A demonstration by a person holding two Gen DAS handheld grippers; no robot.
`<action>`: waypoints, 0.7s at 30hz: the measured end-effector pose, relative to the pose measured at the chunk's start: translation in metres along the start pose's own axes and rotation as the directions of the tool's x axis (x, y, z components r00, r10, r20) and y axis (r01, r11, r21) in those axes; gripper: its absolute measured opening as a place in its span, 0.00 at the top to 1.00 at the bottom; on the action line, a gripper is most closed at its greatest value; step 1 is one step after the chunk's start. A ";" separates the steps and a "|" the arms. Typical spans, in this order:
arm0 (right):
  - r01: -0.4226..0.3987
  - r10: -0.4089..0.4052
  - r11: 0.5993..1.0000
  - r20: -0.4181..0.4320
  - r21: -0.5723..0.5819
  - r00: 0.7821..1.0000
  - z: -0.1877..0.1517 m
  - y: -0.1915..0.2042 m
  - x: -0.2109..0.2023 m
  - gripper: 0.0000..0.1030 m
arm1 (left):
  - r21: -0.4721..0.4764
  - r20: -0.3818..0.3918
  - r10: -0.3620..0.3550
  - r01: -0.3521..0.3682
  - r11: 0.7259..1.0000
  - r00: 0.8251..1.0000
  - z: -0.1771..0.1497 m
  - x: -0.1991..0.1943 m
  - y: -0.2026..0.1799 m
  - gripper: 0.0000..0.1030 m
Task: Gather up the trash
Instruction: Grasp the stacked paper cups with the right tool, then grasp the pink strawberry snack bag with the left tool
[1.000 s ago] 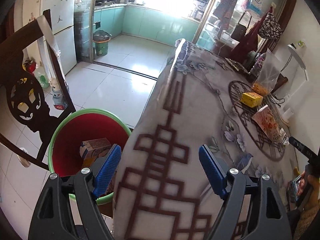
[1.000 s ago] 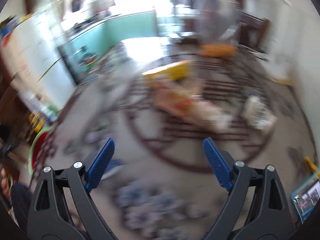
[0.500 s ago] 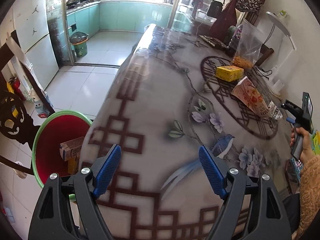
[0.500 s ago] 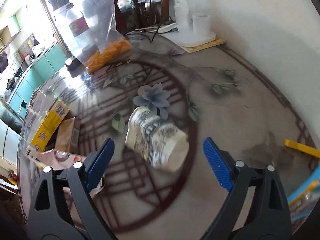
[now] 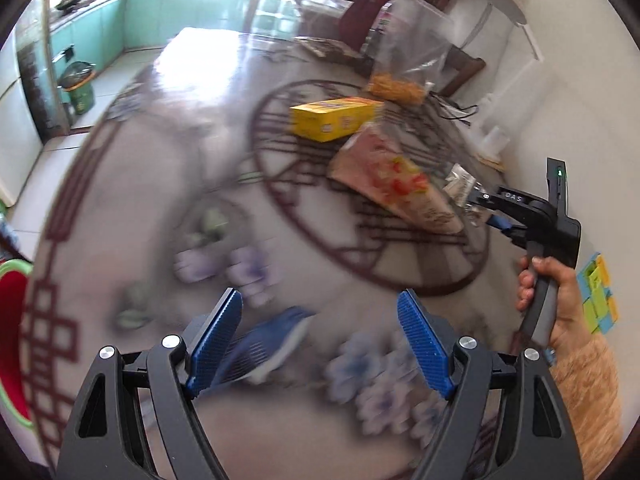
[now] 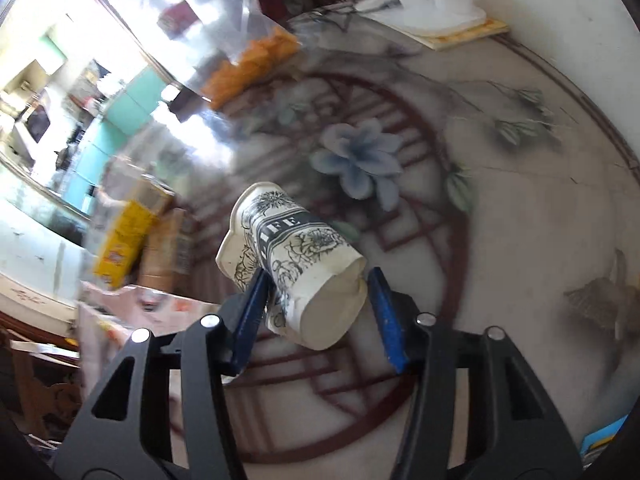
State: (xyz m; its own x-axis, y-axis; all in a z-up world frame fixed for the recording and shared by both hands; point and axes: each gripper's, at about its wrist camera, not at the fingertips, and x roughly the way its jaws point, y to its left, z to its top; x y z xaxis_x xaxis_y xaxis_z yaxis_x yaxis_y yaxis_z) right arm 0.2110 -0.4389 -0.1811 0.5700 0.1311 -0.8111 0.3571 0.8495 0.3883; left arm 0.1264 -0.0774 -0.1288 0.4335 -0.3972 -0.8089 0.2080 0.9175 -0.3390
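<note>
Against the frame half a second back, the right gripper [image 6: 316, 296] has just been closing: its blue pads, then wide apart either side of the crumpled paper cup [image 6: 292, 264], now clamp the cup's base end between them. We record it as grasping the cup. The cup lies tilted, its open rim pointing away toward the far left, over the brown circular pattern of the table [image 6: 520, 240], just near of the printed blue flower.

In the left wrist view the red bin [image 5: 12, 344], earlier well inside the picture, now shows only as a sliver at the left edge. The left gripper [image 5: 320, 344] remains released, pads wide, nothing between them, over the printed tablecloth. The yellow box [image 5: 336, 118] and the snack packet [image 5: 396, 188] now sit nearer the middle of that view.

Hard to read: both views are motion-blurred, most of all the near tablecloth. From the left wrist camera the cup shows only as a pale scrap past the snack packet, the right gripper's body covering its pads. The hand [image 5: 556, 300] on its handle is cut off at the right edge. Whether the cup still touches the table we cannot tell.
</note>
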 end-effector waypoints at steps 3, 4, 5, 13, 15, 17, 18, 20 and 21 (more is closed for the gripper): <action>-0.057 0.058 0.998 0.046 -0.021 0.997 0.003 0.014 -0.020 0.51 | 0.015 -0.008 -0.025 0.025 1.000 1.000 0.010 0.022 -0.029 0.26; -0.069 0.070 0.997 0.057 -0.033 0.996 0.004 0.019 -0.025 0.51 | 0.011 -0.012 -0.036 0.036 0.999 0.999 0.014 0.029 -0.038 0.26; -0.079 0.082 0.996 0.071 -0.047 0.994 0.004 0.024 -0.031 0.51 | 0.001 -0.013 -0.050 0.050 0.999 0.999 0.019 0.036 -0.045 0.26; -0.138 0.137 0.990 0.066 0.010 0.988 0.008 0.014 -0.036 0.51 | -0.063 0.050 0.064 -0.061 0.996 0.997 0.058 0.081 -0.068 0.26; -0.150 0.148 0.988 0.066 0.024 0.987 0.008 0.012 -0.040 0.51 | -0.094 0.048 0.085 -0.080 0.992 0.995 0.067 0.089 -0.065 0.26; -0.154 0.153 0.988 0.072 0.019 0.986 0.009 0.013 -0.043 0.51 | -0.143 0.031 0.075 -0.070 0.987 0.997 0.077 0.101 -0.062 0.25; -0.156 0.154 0.988 0.071 0.012 0.985 0.010 0.014 -0.044 0.51 | -0.159 0.025 0.060 -0.055 0.986 0.998 0.082 0.107 -0.061 0.24; -0.156 0.156 0.988 0.064 0.000 0.986 0.010 0.016 -0.043 0.51 | -0.180 0.013 0.070 -0.066 0.981 0.997 0.086 0.115 -0.060 0.25; -0.156 0.156 0.988 0.061 -0.004 0.986 0.011 0.016 -0.042 0.51 | -0.185 0.008 0.074 -0.071 0.980 0.997 0.086 0.118 -0.060 0.26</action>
State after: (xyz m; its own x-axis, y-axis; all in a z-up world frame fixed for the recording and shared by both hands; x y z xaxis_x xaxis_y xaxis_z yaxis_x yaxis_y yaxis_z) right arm 0.2006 -0.4364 -0.1360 0.6629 0.2308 -0.7123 0.2606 0.8208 0.5084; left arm 0.2407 -0.1814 -0.1627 0.4545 -0.3288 -0.8279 0.0110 0.9314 -0.3638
